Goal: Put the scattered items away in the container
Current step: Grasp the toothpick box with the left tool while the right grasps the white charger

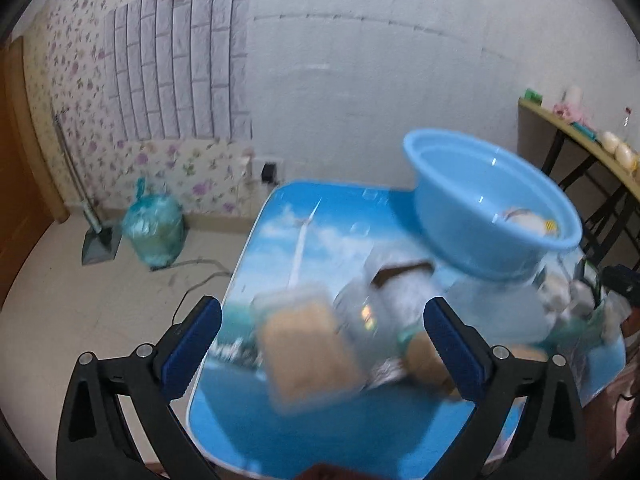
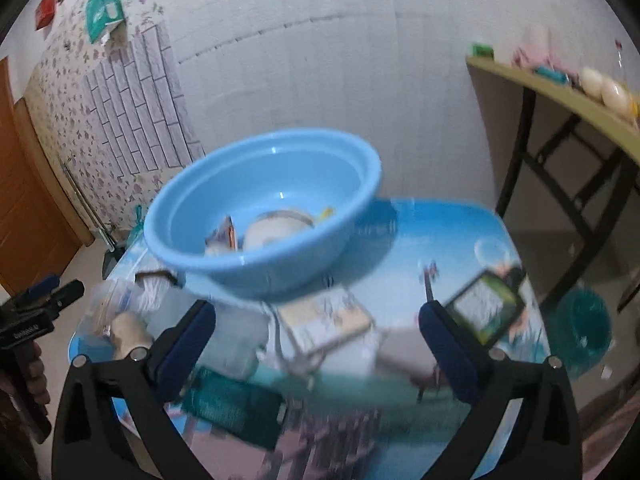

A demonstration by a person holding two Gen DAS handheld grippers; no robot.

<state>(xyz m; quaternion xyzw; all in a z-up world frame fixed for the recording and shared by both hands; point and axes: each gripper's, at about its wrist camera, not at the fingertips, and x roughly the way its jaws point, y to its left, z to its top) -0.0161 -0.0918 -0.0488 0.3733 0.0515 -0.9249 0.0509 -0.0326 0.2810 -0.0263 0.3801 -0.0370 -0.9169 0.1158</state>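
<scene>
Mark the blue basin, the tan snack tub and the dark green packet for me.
blue basin (image 2: pixel 192 196): right wrist view, bare inner wall.
tan snack tub (image 1: pixel 308 356): left wrist view, middle of its top.
dark green packet (image 2: pixel 232 408): right wrist view, middle of its face.

The left gripper (image 1: pixel 322 344) gapes wide over a blurred clear plastic box of tan biscuits (image 1: pixel 310 354), its fingers (image 1: pixel 192 346) not touching it. Behind stands the round light-blue plastic basin (image 1: pixel 472 184) on the sky-printed counter (image 1: pixel 280 220).
</scene>
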